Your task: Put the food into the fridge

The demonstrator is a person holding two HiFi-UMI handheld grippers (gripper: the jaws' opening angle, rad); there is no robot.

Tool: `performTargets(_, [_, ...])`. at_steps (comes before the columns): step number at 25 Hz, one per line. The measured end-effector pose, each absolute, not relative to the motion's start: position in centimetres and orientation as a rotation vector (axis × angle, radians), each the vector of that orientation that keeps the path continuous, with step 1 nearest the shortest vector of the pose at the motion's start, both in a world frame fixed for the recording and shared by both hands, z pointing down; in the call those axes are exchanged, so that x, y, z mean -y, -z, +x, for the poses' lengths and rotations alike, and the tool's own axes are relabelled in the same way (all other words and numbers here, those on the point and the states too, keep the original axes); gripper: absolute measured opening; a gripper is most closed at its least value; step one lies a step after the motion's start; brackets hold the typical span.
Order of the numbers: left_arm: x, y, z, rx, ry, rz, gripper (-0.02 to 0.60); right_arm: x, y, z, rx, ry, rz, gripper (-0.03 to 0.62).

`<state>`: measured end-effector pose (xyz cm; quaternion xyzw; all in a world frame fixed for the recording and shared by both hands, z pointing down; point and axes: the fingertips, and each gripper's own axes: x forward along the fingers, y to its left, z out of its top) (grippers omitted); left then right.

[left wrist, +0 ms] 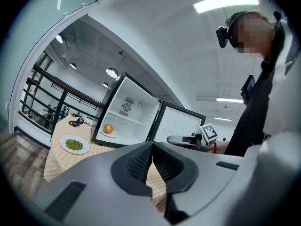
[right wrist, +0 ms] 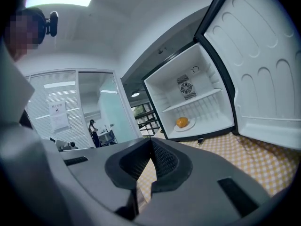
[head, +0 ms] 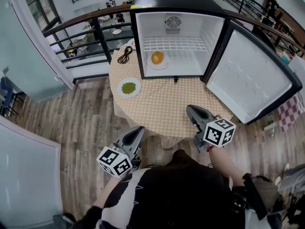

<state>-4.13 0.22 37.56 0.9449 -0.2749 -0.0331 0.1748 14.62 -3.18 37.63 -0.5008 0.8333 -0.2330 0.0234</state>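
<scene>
One small black fridge (head: 177, 2) with a white inside stands at the far end of a bench (head: 159, 109) covered in a beige checked cloth. Its single door (head: 249, 80) is swung wide open to the right. Inside are one wire shelf (head: 174, 43) and, on the floor below it at the left, one white plate (head: 165, 65) carrying one round orange-brown piece of food (head: 157, 57).

A second white plate (head: 120, 90) sits on the bench outside the fridge, just off its front left corner, holding one heap of small green pieces (head: 128, 87). That makes two plates, one in and one out. One coiled black cable (head: 125, 55) lies on the bench beside the fridge's left wall.

Two grippers are held at the near edge of the bench, well apart from both plates. On the left gripper (head: 139, 130) the fingers (left wrist: 141, 161) meet at their tips with nothing between them; only checked cloth shows through the slit lower down. On the right gripper (head: 190, 109) the fingers (right wrist: 164, 161) are likewise pressed together and empty.
</scene>
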Motion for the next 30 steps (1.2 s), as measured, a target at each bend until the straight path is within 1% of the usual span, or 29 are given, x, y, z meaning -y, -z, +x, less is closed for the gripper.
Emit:
performTargets(10, [-5.5,-37.5,-1.5,0.849,0.077,2.655,0.014,-2.5,-37.7,18.5,-2.529,0.728,-1.546,0.015])
performTargets(15, [-8.5,-37.7,-0.6,0.861,0.067,2.656,0.012,-5.1,-38.2,18.7,-2.589,0.684,-1.555,0.015])
performTargets(30, [-17.1,-38.1,-0.5,0.935,0.081,2.648,0.012,-13.4,-39.3,19.4,-2.609,0.716,-1.518,0.015])
